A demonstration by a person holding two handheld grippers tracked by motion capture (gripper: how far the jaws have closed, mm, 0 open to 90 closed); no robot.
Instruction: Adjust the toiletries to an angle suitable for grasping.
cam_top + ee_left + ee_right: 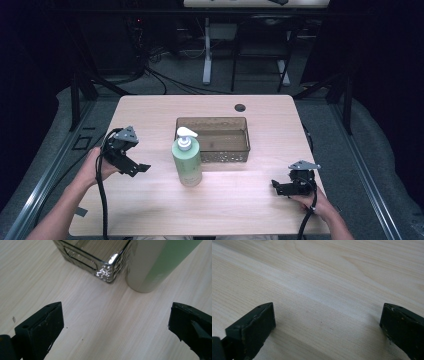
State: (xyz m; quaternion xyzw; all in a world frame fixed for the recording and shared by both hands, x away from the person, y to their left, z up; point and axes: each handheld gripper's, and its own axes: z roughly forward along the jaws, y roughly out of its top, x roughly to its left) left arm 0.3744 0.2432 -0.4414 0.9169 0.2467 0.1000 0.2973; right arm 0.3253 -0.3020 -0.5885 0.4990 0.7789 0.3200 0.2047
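A green pump bottle [187,161] with a white pump head stands upright on the wooden table [150,112], just in front of the left near corner of a clear brown bin [212,139]. My left gripper [139,169] hovers to the left of the bottle, open, with nothing between its jaws. In the left gripper view the bottle's base [152,267] and the bin's corner [107,270] lie ahead of the wide-apart jaws. My right gripper [278,187] rests low near the table's front right, open over bare wood [324,302].
A dark cable hole [240,107] sits at the table's far side. Beyond the table stand desk legs and cables on a grey floor [220,75]. Metal rails run along both sides. The bin looks empty.
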